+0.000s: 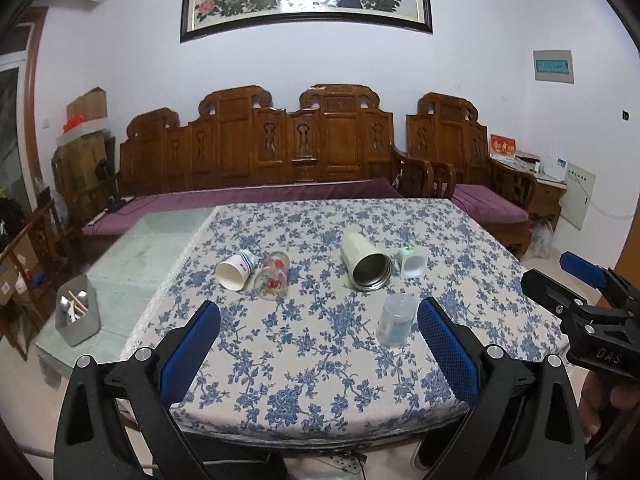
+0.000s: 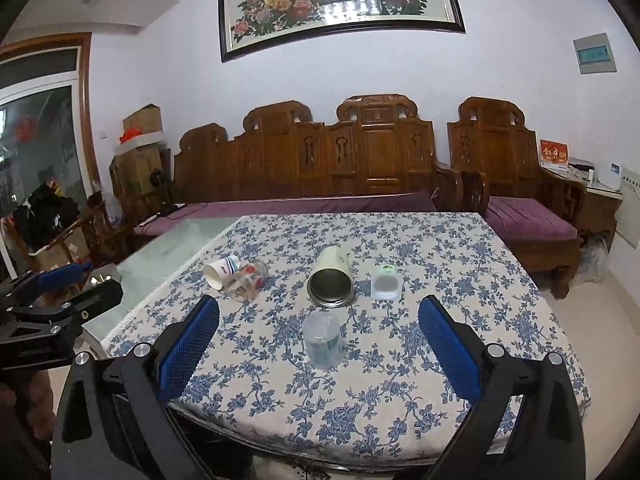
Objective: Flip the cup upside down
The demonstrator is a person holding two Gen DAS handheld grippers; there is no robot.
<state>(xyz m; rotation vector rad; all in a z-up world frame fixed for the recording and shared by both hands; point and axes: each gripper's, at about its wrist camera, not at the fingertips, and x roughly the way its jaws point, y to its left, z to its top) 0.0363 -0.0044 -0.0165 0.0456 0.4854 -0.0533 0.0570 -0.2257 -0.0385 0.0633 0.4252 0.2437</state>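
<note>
Several cups sit on the blue-flowered tablecloth [image 1: 320,360]. A clear plastic cup [image 1: 395,320] stands mouth down nearest me, also in the right wrist view [image 2: 323,339]. A cream metal cup [image 1: 366,262] [image 2: 331,276], a white paper cup [image 1: 236,268] [image 2: 220,270], a flowered glass [image 1: 273,276] [image 2: 246,280] and a small frosted cup [image 1: 414,262] [image 2: 385,283] lie on their sides. My left gripper [image 1: 318,350] is open and empty over the near edge. My right gripper [image 2: 319,350] is open and empty, also seen at the right of the left wrist view [image 1: 592,292].
A grey utensil holder [image 1: 78,314] stands on the bare glass part of the table [image 1: 148,252] at left. A carved wooden sofa [image 1: 260,152] with purple cushions runs behind the table. Boxes are stacked at far left [image 1: 86,136].
</note>
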